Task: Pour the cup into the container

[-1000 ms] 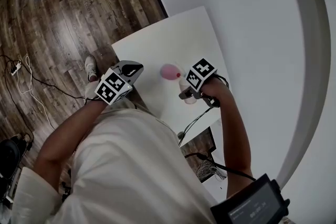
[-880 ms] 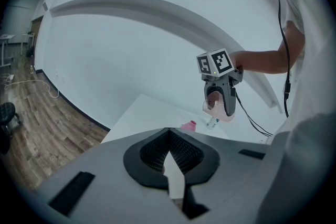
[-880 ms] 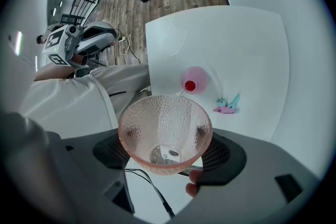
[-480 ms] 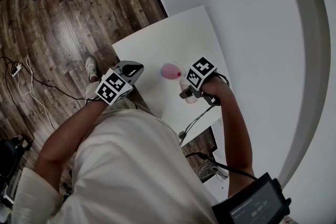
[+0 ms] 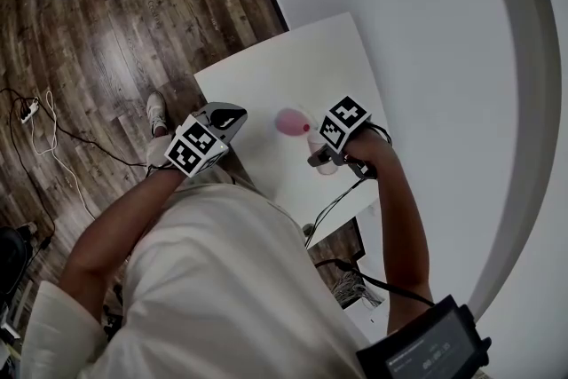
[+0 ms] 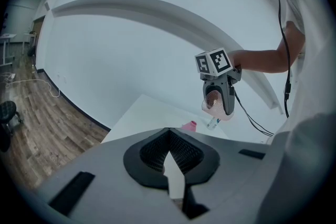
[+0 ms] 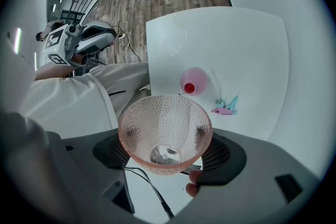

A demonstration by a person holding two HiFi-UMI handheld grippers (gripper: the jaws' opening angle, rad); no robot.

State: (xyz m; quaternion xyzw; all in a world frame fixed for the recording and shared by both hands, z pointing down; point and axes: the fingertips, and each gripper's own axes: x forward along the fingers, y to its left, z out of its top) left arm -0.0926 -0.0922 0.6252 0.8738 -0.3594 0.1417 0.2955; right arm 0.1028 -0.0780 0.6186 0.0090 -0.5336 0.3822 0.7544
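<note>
overhead, in the head view, the white desk [image 5: 266,75] fills mid-frame with the pink container [image 5: 287,122] right of centre. the right hand-held gripper [image 5: 321,157] holds the cup [image 5: 327,168] just beside it, likely staged for the pour. the left hand-held gripper [image 5: 227,114] hangs at the desk's left edge, apparently kept clear. in the left gripper view its jaws meet on nothing. in the right gripper view the jaws clamp the dimpled cup low in frame, the container above it, beside a small teal-and-pink item [image 7: 226,106].

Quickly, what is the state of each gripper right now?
Left gripper: closed, holding nothing.
Right gripper: closed on the cup.
</note>
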